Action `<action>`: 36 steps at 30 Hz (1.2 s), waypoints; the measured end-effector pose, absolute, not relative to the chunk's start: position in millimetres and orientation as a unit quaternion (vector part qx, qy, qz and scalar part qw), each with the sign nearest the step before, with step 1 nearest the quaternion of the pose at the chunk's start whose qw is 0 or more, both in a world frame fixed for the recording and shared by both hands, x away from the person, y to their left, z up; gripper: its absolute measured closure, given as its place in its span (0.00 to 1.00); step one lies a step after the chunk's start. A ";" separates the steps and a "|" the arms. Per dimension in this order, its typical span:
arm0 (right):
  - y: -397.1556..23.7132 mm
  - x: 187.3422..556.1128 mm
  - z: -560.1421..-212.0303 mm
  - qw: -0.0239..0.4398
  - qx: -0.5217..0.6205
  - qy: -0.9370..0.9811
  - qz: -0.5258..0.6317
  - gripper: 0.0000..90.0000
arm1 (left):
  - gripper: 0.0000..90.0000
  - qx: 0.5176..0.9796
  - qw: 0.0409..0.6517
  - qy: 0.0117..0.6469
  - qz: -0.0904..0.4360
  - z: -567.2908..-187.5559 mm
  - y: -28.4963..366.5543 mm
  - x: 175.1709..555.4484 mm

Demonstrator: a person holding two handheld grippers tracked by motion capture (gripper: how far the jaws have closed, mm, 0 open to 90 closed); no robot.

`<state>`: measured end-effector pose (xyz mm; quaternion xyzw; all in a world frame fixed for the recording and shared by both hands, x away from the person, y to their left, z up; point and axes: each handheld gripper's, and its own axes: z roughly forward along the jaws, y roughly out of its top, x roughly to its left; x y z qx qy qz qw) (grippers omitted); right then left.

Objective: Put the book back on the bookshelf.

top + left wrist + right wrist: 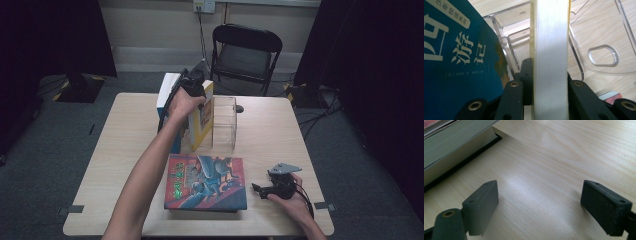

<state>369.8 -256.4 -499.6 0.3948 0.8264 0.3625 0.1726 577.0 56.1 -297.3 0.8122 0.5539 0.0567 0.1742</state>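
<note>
My left gripper [193,84] is shut on the top edge of an upright yellow-covered book [202,122] that stands at the clear acrylic rack [224,122]. In the left gripper view both jaws press on the book's white page block [551,50], and a blue book [456,65] with white lettering leans right beside it. The blue book [168,95] is also seen behind the hand in the high view. My right gripper [258,190] rests low on the table at the front right, open, with bare wood between its pads [484,200].
A large book with a colourful illustrated cover [206,182] lies flat near the wooden table's front edge [200,230], its page edge [454,147] just left of the right gripper. A black folding chair [245,55] stands beyond the table.
</note>
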 end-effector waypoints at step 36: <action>-256.2 369.8 -499.6 0.173 0.394 0.827 0.362 0.16 | 0.64 0.826 0.207 0.518 0.084 -290.1 76.1 539.7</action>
